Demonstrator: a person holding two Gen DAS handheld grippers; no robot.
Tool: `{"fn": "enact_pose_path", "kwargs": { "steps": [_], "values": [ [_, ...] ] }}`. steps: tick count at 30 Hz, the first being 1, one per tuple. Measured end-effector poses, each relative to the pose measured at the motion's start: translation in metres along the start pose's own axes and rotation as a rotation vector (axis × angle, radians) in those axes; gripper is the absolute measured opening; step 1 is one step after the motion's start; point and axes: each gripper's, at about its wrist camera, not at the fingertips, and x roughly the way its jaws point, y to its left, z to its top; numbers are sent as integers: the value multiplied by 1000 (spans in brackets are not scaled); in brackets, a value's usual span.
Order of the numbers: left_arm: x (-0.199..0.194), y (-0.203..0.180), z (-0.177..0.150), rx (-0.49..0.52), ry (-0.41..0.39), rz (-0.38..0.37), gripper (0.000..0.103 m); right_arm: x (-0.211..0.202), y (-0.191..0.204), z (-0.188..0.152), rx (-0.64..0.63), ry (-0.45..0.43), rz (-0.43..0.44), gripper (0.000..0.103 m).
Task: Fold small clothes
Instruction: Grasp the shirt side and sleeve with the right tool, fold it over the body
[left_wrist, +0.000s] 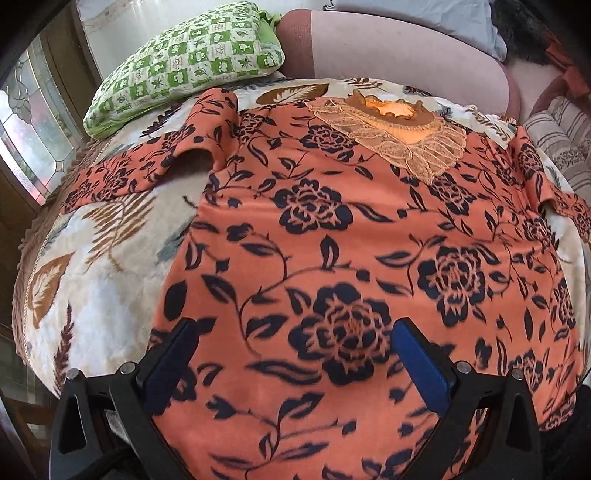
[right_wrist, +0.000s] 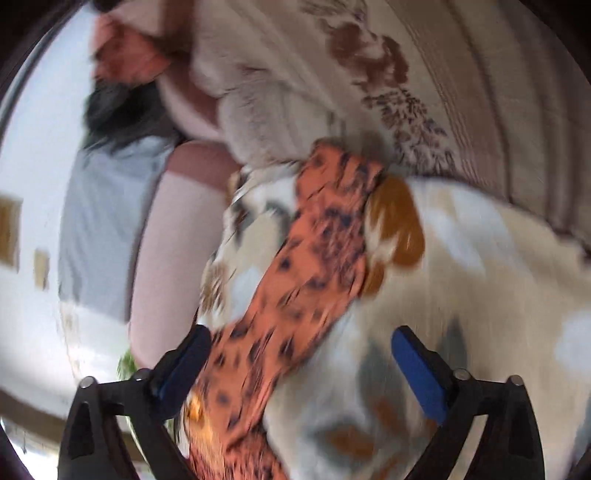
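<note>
Blue-padded fingers (left_wrist: 168, 363) of the left gripper (left_wrist: 295, 354) stood wide apart over the lower body of the orange floral top (left_wrist: 332, 229), holding nothing. Top lay flat, face up, on the leaf-print blanket (left_wrist: 92, 258); left sleeve (left_wrist: 122, 173) spread outward, lace collar (left_wrist: 399, 136) at the far end. Green checked pillow (left_wrist: 184, 62) sat beyond, left. Right gripper (right_wrist: 299, 350), fingers also apart, hung over the top's right sleeve (right_wrist: 314, 251); view blurred. No readable writing or labels seen
</note>
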Motion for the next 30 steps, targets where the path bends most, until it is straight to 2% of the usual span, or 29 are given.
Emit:
{"fn": "enact_pose_path", "kwargs": {
  "steps": [4, 8, 10, 11, 14, 17, 19, 22, 24, 26, 28, 29, 30],
  "values": [
    [14, 1, 10, -3, -6, -4, 103, 28, 4, 22, -17, -10, -63, 88],
    [43, 8, 9, -17, 28, -1, 103, 50, 8, 31, -55, -39, -140, 87],
    [58, 14, 4, -33, 44, -20, 103, 60, 12, 35, -111, -46, -192, 53],
    [56, 17, 1, -44, 3, -37, 103, 66, 14, 36, -132, -29, -232, 6],
    [54, 20, -4, -36, -39, -53, 103, 64, 36, 30, -232, -56, -292, 7],
    [53, 22, -9, -40, -93, -67, 103, 49, 96, 1, -413, -93, -229, 7],
    [52, 22, -13, -23, -125, -74, 103, 34, 150, -31, -537, -99, -131, 7],
    [47, 25, -14, 6, -115, -113, 103, 14, 234, -99, -701, -74, 52, 7],
    [40, 39, -13, -56, -124, -183, 103, 7, 282, -159, -784, -23, 182, 7],
    [35, 53, -10, -109, -132, -209, 103, 10, 314, -221, -829, 53, 290, 7],
    [28, 72, -10, -153, -150, -191, 103, 26, 331, -282, -859, 135, 339, 10],
    [24, 80, -10, -169, -161, -181, 103, 47, 335, -318, -874, 201, 334, 12],
    [21, 89, -11, -187, -171, -172, 103, 65, 334, -342, -880, 264, 333, 28]
  ]
}}
